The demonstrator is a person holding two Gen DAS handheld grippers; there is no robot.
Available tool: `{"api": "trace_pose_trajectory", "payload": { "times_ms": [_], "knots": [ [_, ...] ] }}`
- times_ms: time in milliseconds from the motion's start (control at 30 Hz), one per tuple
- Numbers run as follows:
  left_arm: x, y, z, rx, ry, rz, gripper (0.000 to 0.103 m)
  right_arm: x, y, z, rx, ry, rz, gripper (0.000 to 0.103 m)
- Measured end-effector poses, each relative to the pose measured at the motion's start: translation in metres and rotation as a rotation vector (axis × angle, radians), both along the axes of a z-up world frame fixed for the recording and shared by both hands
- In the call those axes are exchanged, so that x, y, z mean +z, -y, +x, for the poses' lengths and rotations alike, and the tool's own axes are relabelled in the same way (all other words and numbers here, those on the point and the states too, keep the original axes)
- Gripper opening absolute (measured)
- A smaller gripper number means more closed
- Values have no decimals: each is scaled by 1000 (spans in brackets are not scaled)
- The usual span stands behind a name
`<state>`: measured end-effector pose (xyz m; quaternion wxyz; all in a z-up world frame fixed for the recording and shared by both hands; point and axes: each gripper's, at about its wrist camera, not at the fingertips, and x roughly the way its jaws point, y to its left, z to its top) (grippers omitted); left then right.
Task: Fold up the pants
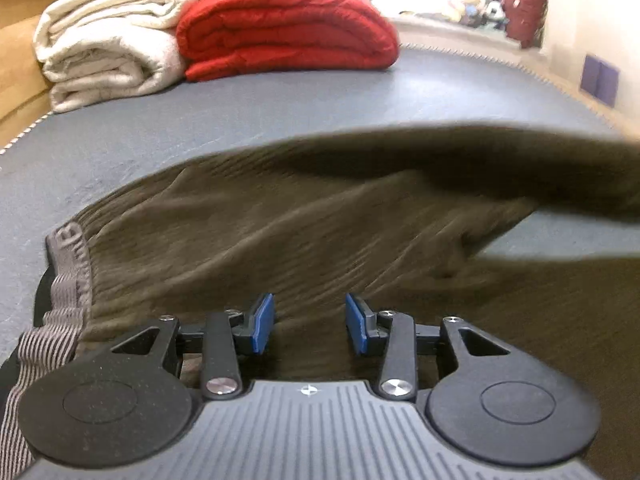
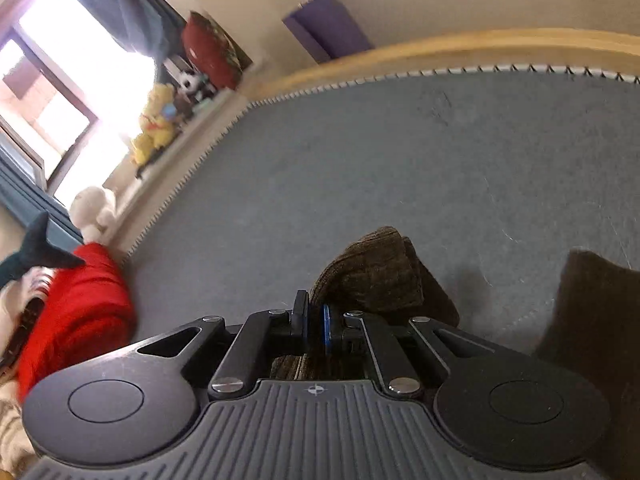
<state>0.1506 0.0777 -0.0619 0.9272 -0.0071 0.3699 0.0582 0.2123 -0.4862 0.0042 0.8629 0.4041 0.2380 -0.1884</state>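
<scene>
the right gripper (image 2: 316, 326) is clamping a bunched end of the brown pants (image 1: 320, 232), lifting it across mid-frame to fold, while the left gripper (image 1: 310, 322), jaws apart, is hovering low over the waistband (image 1: 66, 280) area.

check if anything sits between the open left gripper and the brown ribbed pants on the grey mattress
Nothing visible does. The left gripper hangs open directly over the brown ribbed pants, with only cloth between and below its blue pads. The folded red blanket and cream blanket lie well behind, at the far end of the grey mattress.
</scene>
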Motion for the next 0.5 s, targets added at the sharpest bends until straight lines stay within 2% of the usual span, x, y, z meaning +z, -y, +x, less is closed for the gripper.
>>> {"api": "trace_pose_trajectory", "payload": {
  "times_ms": [100, 167, 200, 233, 300, 367, 433, 467, 500],
  "knots": [
    [27, 27, 17, -93, 44, 20, 48, -7, 7, -1, 40, 18, -11, 7],
    [38, 50, 34, -172, 66, 33, 54, -7, 10, 3, 60, 37, -15, 7],
    [41, 63, 46, -212, 63, 37, 62, -6, 13, 5, 69, 43, -15, 7],
    [40, 74, 57, -242, 46, 37, 68, -4, 15, 5, 76, 47, -14, 7],
    [30, 96, 87, -306, -42, 47, 69, -5, 21, 8, 82, 55, 1, 7],
    [12, 117, 113, -364, -160, 114, 67, -8, 24, 13, 82, 60, 21, 7],
    [-8, 130, 133, -409, -273, 243, 25, -10, 26, 20, 80, 61, 37, 7],
    [-8, 129, 138, -429, -289, 238, 20, -10, 25, 25, 79, 62, 42, 7],
    [-3, 126, 142, -436, -291, 227, 8, -10, 25, 29, 80, 63, 45, 7]
  ]
}}
